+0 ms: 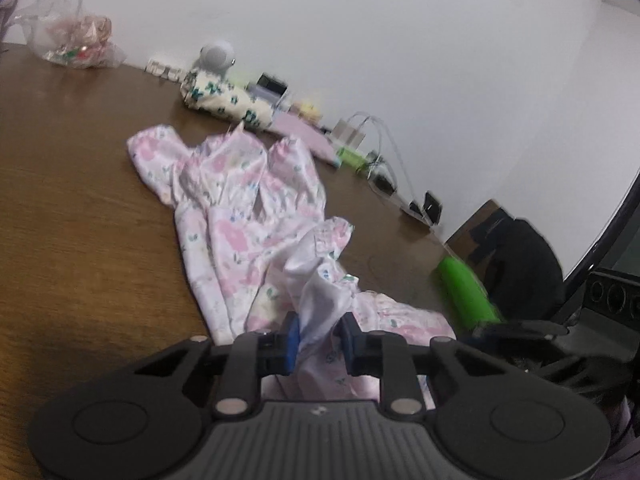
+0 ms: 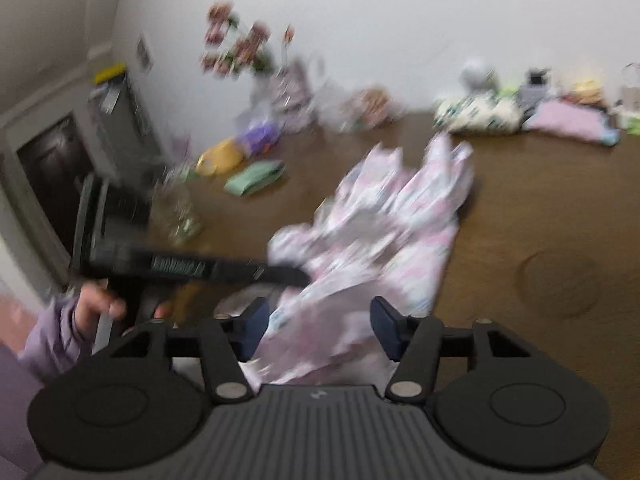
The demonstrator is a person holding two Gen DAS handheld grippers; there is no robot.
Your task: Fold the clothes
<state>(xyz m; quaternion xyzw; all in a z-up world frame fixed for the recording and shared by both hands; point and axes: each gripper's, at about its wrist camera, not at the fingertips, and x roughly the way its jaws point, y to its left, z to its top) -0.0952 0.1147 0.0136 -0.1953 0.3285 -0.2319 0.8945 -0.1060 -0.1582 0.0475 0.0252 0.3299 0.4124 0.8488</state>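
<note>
A pink floral garment (image 1: 248, 216) lies crumpled on the brown wooden table (image 1: 72, 208). My left gripper (image 1: 320, 338) is at its near end, blue pads pinched on a raised white fold of the cloth. The right wrist view is blurred. There the garment (image 2: 384, 240) runs away from my right gripper (image 2: 320, 330), whose blue pads stand wide apart with bunched cloth lying between them. In that view my left gripper (image 2: 300, 276) shows as a long black tool reaching in from the left to the garment's edge, held by a hand (image 2: 96, 306) in a lilac sleeve.
Along the wall stand a folded green-print cloth (image 1: 228, 100), a plastic bag (image 1: 72, 40), a pink pad (image 1: 304, 134) and small boxes. A green bottle (image 1: 464, 292) and a black bag (image 1: 524, 264) sit at the right. Artificial flowers (image 2: 240, 44), a green packet (image 2: 256, 178) and a glass jar (image 2: 176, 212) crowd the left.
</note>
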